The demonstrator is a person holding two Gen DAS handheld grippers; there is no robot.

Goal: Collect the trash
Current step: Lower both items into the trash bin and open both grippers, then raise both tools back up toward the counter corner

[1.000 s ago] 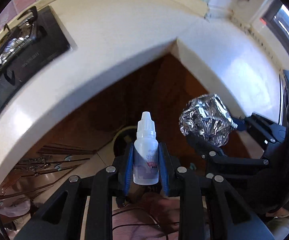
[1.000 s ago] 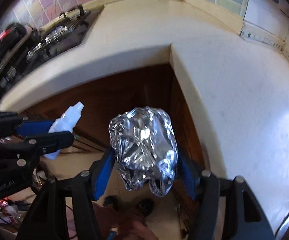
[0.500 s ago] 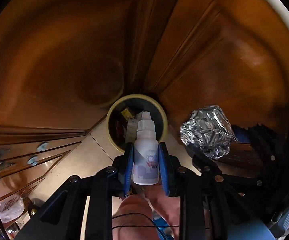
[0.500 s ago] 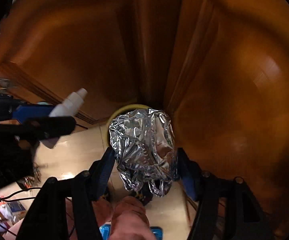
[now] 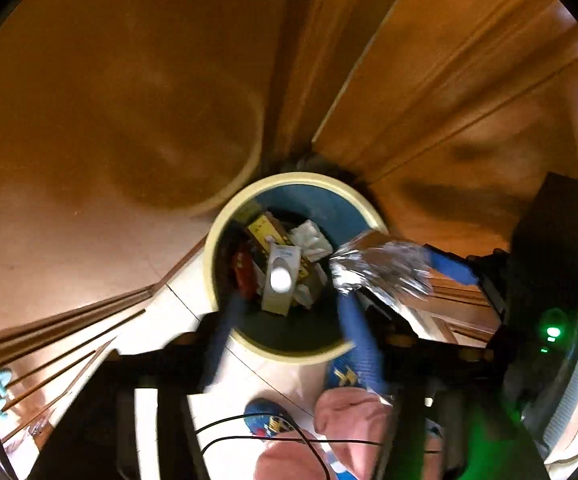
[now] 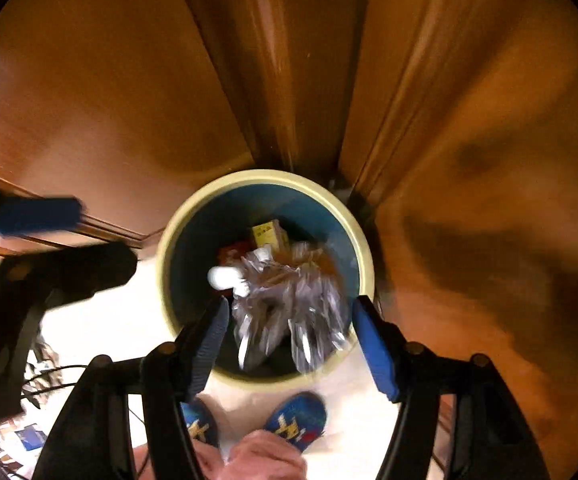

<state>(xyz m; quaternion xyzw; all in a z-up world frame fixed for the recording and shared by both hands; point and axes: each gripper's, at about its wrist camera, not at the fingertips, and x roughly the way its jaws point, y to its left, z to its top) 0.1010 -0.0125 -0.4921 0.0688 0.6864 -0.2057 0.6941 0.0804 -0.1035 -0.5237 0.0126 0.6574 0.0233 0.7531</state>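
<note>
Wooden cabinet doors point(image 5: 469, 92) fill the background now, meeting in a corner above a tiled floor point(image 6: 101, 332), where a second ago both views showed the pale counter above. Both grippers have dropped to just over the round bin point(image 5: 225, 216), cream-rimmed and blue inside, already holding boxes and paper.

Left gripper point(image 5: 289, 312): its jaws have just been opening and stand apart. The white dropper bottle point(image 5: 280, 279), clamped between the blue pads half a second ago, is now free of them, seen cap-first and blurred inside the bin's mouth, apparently falling or just landed on the rubbish.

Right gripper point(image 6: 289, 332): its jaws stand wide, with a visible gap on each side of the crumpled foil ball point(image 6: 289, 312). The foil is streaked with motion blur and sits over the bin's opening, so it looks released and dropping rather than held.

Judging from this, both pieces of trash are going in together, and this round of collecting is nearly done; whether the foil clears the near rim cannot yet be told. A person's blue slippers point(image 6: 297, 420) stand just beside the bin.
</note>
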